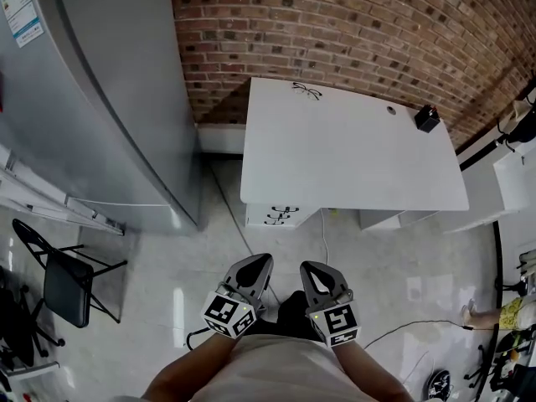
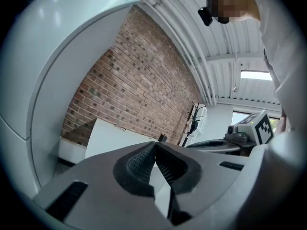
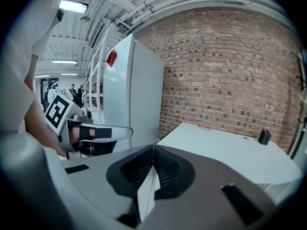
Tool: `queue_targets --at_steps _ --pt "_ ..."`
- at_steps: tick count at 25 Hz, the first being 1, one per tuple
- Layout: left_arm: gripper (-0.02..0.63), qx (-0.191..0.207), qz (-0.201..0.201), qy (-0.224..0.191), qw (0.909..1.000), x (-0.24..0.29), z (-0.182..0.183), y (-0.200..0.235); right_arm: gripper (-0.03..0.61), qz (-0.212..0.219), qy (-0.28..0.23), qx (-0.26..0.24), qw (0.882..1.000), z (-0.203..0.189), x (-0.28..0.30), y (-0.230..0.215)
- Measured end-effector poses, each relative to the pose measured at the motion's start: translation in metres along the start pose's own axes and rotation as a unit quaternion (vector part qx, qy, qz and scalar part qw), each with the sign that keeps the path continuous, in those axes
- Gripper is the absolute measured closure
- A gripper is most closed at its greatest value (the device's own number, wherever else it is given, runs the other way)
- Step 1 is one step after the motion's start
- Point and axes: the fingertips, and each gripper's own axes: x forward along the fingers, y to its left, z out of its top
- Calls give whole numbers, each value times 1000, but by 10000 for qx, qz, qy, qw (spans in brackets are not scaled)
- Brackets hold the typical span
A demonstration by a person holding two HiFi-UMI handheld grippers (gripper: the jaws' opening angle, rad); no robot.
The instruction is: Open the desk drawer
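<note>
Closed and empty, left gripper [image 1: 260,264] and right gripper [image 1: 312,269] hang well short of the drawer [image 1: 283,216] under the worktop's [image 1: 352,153] front-left corner, apparently before reaching.

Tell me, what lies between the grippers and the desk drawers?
Head view: only pale floor, crossed by a thin dark cable, separates left gripper and right gripper from the drawers.

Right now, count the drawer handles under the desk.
3 handles, stacked under the desk's near-left edge: top, middle, bottom. The desk may hide more.
</note>
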Motion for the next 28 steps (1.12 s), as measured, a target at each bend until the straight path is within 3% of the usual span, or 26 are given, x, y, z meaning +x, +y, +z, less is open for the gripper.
queue_targets --at_steps 4,9,13,18,26,28 --pt "606 19 160 35 9999 14 -3 9 561 55 60 21 10000 -11 13 -25" --pt "606 155 580 62 9982 45 -4 14 561 532 123 -87 9985 -28 32 -52" --pt "606 276 985 83 9947 75 -2 9 561 1048 279 -551 9926 -54 53 -72" --pt "606 204 1680 -128 9855 104 2 15 561 1709 628 -1142 9766 -102 79 -90" --pt "606 132 1641 -14 9864 105 -42 48 557 1589 1047 -2254 9555 -188 174 -109" --pt "606 159 1597 17 9870 101 -55 59 507 1557 1200 -2455 9492 -213 199 -110"
